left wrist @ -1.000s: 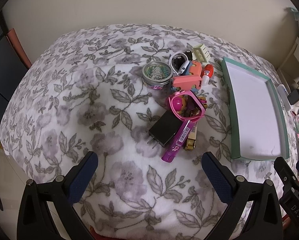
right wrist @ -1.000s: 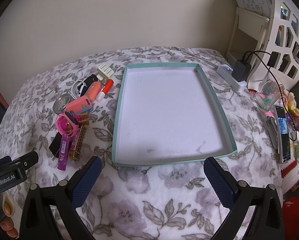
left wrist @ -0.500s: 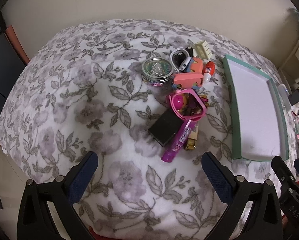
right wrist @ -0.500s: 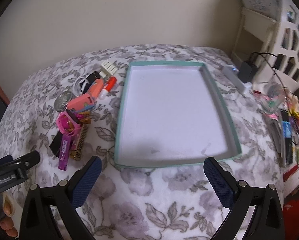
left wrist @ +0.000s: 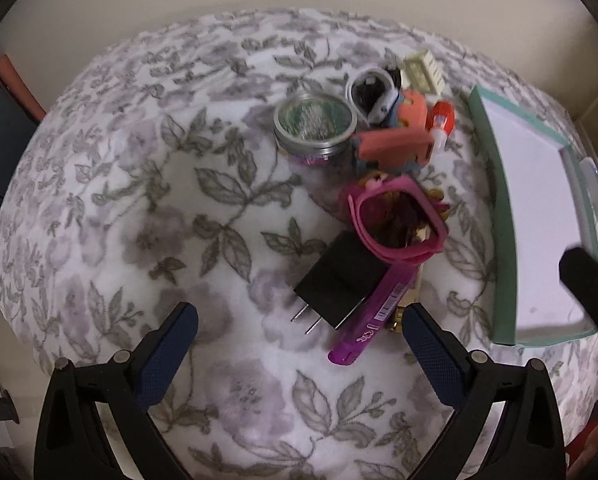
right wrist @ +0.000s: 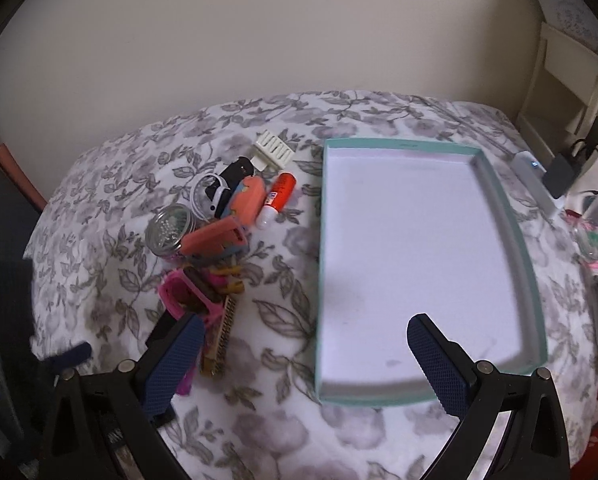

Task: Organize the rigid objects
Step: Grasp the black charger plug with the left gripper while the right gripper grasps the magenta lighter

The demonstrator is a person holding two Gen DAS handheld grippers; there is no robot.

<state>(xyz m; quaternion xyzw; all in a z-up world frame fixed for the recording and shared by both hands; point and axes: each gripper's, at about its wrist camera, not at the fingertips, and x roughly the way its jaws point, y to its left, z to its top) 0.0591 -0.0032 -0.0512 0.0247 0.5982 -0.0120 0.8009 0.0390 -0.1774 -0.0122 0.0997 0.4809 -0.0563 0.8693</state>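
Your left gripper (left wrist: 299, 344) hangs over the flowered blanket (left wrist: 147, 208) with its fingers (left wrist: 167, 356) spread wide and nothing between them. Your right gripper (right wrist: 303, 360) is the same: its fingers (right wrist: 435, 364) are spread wide and hold nothing. Its right finger hangs over the near end of the teal tray (right wrist: 535, 280).

The teal tray has a white floor, and nothing lies in it. All the small things sit in a pile on the blanket, just left of the tray.

The black plug (left wrist: 341, 284) lies at the near end of the pile, its two metal pins toward you. The purple pen (left wrist: 373, 312) lies against the plug, on the side nearer the tray. A gold thing lies next to the pen, but it is mostly hidden and you cannot tell what it is.

The pink box (left wrist: 399, 218) sits just behind the plug, tipped on its side. Dark and gold bits show inside it, too blurry to name.

The round jar (left wrist: 314, 126) stands behind the pink box, farther from the tray. It has a silver rim, and tiny beads show through its top.

The coral toy (left wrist: 395, 140) lies between the jar and the tray. The red glue stick (right wrist: 277, 200) lies beside the toy, nearest the tray. The white cord ring (left wrist: 369, 86) and the cream comb piece (right wrist: 273, 152) lie at the far end of the pile
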